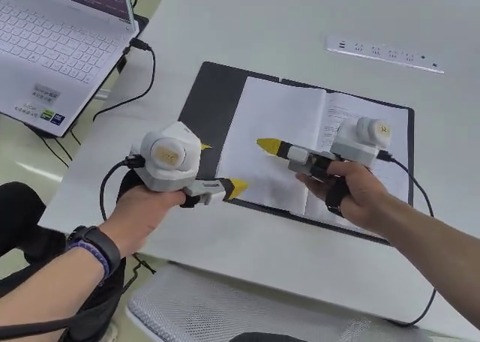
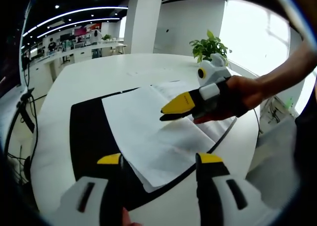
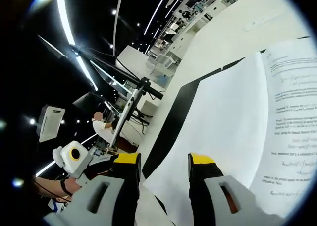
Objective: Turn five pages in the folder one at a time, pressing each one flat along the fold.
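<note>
A black folder (image 1: pixel 206 94) lies open on the white table, with a blank white page (image 1: pixel 270 109) on its left and a printed page (image 1: pixel 364 109) on its right. My right gripper (image 1: pixel 270 145) reaches in from the right and hovers low over the blank page, its yellow tips a small gap apart with nothing between them. In the right gripper view its jaws (image 3: pixel 164 159) frame the blank page (image 3: pixel 223 117) and the folder's black edge (image 3: pixel 173 112). My left gripper (image 1: pixel 220 166) is wide open at the folder's near left corner. It looks across the page (image 2: pixel 143 127) at the right gripper (image 2: pixel 173 107).
A white laptop (image 1: pixel 52 34) sits at the far left with a black cable (image 1: pixel 142 79) running toward the folder. A white power strip (image 1: pixel 384 55) lies at the back right. A mesh chair seat (image 1: pixel 225 312) is below the table's near edge.
</note>
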A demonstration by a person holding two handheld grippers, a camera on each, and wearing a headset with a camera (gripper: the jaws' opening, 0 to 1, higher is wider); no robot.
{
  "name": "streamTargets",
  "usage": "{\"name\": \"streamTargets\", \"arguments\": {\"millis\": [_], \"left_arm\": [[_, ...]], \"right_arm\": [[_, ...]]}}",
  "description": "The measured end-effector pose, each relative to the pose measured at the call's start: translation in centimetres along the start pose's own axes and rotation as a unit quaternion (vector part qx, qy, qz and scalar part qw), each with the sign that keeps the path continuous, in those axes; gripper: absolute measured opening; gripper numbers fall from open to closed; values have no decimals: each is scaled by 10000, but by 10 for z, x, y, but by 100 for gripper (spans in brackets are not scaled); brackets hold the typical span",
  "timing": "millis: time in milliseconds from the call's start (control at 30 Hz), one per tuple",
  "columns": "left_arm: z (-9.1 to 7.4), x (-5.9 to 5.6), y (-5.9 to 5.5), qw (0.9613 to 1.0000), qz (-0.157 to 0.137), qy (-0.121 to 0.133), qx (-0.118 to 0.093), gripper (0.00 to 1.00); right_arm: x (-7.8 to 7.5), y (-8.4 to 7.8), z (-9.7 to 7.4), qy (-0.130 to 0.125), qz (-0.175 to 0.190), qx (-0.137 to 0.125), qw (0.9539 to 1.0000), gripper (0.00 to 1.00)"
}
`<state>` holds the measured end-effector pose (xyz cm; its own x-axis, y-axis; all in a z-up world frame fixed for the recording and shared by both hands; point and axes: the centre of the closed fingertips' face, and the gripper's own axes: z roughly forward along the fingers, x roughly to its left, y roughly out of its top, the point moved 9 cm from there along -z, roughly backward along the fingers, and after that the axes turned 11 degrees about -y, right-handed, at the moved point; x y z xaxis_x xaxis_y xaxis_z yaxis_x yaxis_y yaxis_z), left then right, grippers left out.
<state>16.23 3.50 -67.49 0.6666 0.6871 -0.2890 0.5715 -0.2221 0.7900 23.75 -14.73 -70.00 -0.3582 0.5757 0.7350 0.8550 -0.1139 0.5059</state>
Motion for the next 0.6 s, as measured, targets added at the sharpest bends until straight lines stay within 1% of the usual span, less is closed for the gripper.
{"name": "streamTargets", "arguments": {"millis": [100,167,267,433,467,533,600], "left_arm": [[7,0,2,9999,-41,-108,-38,49],[12,0,1,9999,31,-129,-1,43],[19,2,-3,9998,50,-160,58,35],[27,8,-16,9998,32,-4,212,17],[28,9,-19,9996,45,44,260,14],[31,10,-25,9995,16,41,305,11],[31,12,-30,9993,15,123,360,8]], "right_arm": [[-1,3,-12,-87,31,-83,9999,37],[-1,5,-21,-140,25,-138,9998,37],[-2,10,-34,-196,-56,-232,9995,37],[-9,16,-55,-331,-59,-395,9987,38],[-12,18,-60,-369,-44,-445,9983,38],[-18,19,-65,-419,-16,-511,9978,38],[-23,20,-70,-459,5,-555,9974,38]]}}
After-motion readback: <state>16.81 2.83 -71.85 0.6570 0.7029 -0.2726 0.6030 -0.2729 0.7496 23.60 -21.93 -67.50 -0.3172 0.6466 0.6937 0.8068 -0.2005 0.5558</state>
